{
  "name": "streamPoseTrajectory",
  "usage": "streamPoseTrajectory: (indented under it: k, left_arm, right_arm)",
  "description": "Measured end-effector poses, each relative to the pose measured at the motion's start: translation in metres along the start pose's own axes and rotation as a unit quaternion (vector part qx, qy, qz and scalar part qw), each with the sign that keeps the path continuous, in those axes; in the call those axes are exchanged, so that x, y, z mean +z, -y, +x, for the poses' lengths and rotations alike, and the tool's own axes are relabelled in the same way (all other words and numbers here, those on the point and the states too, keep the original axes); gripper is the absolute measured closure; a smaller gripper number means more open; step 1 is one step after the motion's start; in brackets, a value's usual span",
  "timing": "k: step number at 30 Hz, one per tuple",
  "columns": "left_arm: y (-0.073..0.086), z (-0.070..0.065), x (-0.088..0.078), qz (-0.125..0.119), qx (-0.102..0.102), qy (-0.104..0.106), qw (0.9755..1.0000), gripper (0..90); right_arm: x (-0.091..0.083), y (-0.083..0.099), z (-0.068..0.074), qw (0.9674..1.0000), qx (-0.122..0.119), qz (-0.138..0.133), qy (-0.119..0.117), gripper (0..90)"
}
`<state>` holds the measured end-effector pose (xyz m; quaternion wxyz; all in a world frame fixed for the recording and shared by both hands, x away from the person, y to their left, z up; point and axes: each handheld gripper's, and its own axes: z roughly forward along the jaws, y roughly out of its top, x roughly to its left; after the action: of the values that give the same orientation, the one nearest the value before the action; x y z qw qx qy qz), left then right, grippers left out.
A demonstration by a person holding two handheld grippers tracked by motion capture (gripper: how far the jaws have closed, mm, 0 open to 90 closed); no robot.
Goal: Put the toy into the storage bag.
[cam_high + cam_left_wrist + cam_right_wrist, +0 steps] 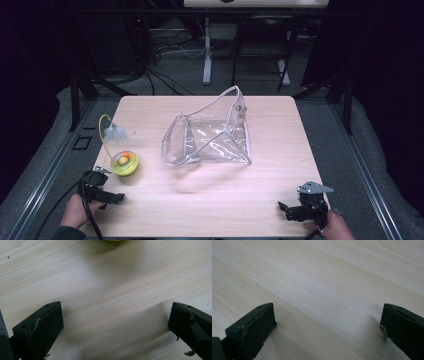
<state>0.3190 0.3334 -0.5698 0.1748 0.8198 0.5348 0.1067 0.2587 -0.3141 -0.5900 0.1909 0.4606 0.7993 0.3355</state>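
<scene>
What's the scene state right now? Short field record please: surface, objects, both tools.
surface: light wooden table
object 1: clear plastic zip pouch with white trim, mid-table, mouth propped open
object 2: small yellow-green round toy lamp with a bent yellow stem and pale flower-shaped shade, near the table's left edge
left tool: jaws wide apart, nothing between them, just in front of the lamp, near left corner
right tool: jaws wide apart, nothing between them, near right corner
contact: neither tool touches pouch or lamp
</scene>
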Motion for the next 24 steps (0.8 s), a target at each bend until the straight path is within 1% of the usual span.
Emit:
streamPoseTrajectory:
  k: [8, 17, 19, 20, 21, 22, 24]
  left_arm:
    - [-0.0007, 0.0000, 0.0000, 0.003, 0.000, 0.000, 1.0000, 0.0]
    - [-0.0018, 0.0006, 0.0006, -0.001, 0.002, 0.001, 1.0000, 0.0]
    - [-0.0014, 0.0008, 0.0009, -0.005, 0.003, 0.001, 1.0000, 0.0]
    - [-0.0004, 0.0021, 0.0008, -0.014, 0.009, 0.002, 0.9999, 0.1]
    - [-0.0004, 0.0021, 0.0008, -0.014, 0.009, 0.002, 0.9999, 1.0]
    - [-0.0002, 0.0037, -0.0002, -0.018, 0.003, 0.002, 0.9998, 2.1]
    - [0.0000, 0.0045, -0.0003, -0.022, 0.001, 0.003, 0.9998, 2.5]
  right_arm:
    - [0.0001, 0.0000, 0.0001, 1.0000, 0.001, -0.001, 0.001, 0.0]
    - [0.0001, -0.0001, 0.0000, 1.0000, 0.000, 0.000, 0.000, 0.0]
    - [0.0001, -0.0001, 0.0000, 1.0000, 0.000, 0.000, 0.000, 0.0]
    - [0.0001, -0.0001, -0.0001, 1.0000, 0.000, 0.000, 0.000, 0.0]
    - [0.0002, -0.0001, -0.0001, 1.0000, 0.000, 0.000, -0.001, 0.0]
    - [0.0002, -0.0001, -0.0001, 1.0000, 0.000, 0.000, -0.001, 0.0]
    - [0.0003, -0.0001, -0.0002, 1.0000, 0.000, 0.000, -0.001, 0.0]
